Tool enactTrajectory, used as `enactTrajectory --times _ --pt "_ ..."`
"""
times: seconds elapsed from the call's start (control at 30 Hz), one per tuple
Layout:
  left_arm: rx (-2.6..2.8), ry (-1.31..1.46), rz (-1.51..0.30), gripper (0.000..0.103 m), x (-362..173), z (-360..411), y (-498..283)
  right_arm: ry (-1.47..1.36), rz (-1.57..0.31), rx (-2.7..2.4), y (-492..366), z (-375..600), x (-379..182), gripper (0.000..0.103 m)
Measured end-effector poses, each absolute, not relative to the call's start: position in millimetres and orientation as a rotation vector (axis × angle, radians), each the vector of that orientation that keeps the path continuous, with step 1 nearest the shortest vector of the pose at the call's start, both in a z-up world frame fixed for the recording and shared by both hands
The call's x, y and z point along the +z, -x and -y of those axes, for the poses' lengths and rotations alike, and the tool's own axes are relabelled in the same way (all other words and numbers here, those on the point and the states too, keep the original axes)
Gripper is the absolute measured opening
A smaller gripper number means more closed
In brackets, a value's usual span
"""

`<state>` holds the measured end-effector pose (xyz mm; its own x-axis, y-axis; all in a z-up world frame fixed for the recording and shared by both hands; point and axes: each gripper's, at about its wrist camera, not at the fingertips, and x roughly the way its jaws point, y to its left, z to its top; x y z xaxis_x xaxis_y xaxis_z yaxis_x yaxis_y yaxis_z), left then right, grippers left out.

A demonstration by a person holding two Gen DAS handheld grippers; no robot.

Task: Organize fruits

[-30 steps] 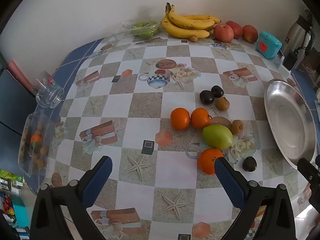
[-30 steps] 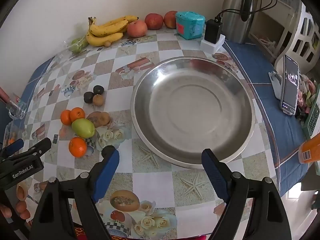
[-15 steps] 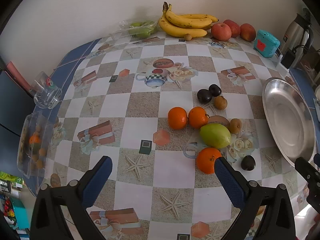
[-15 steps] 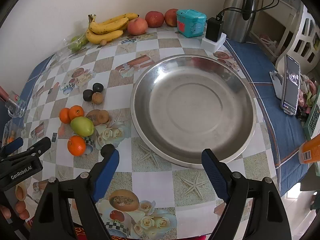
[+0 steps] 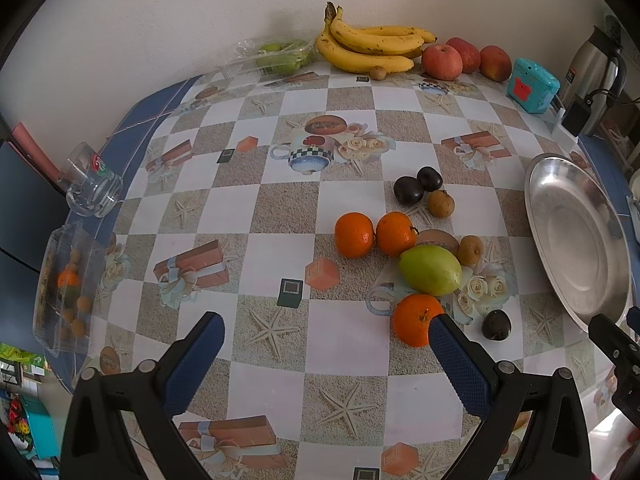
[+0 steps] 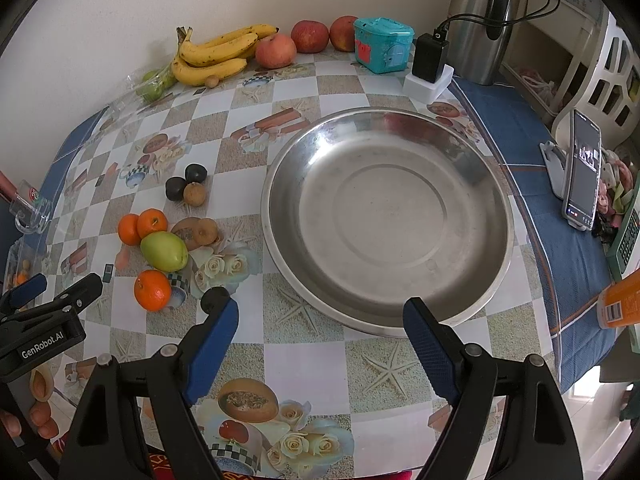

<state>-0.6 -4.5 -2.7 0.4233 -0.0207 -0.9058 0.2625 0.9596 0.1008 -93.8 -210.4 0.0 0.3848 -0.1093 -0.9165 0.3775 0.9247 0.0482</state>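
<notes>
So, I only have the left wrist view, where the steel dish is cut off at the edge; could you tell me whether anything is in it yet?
Observer: No, the steel dish is bare right across in the right wrist view.
Operator: Thank you. Is the right gripper open?
Observer: Yes, the right gripper is open and holds nothing, with its fingertips by the dish's near rim.
Operator: And what lies beyond the dish?
Observer: A phone stands propped upright on the blue cloth to the dish's right.
</notes>
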Motion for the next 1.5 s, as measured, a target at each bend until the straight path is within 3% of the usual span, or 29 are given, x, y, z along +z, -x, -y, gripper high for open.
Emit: enactTrajectory --times 1.5 --pt "-0.179 -0.244 -1.125 0.103 -2.1 4.7 1.5 -0.263 -1.146 -0.310 92.3 209.2 -3.8 0.085"
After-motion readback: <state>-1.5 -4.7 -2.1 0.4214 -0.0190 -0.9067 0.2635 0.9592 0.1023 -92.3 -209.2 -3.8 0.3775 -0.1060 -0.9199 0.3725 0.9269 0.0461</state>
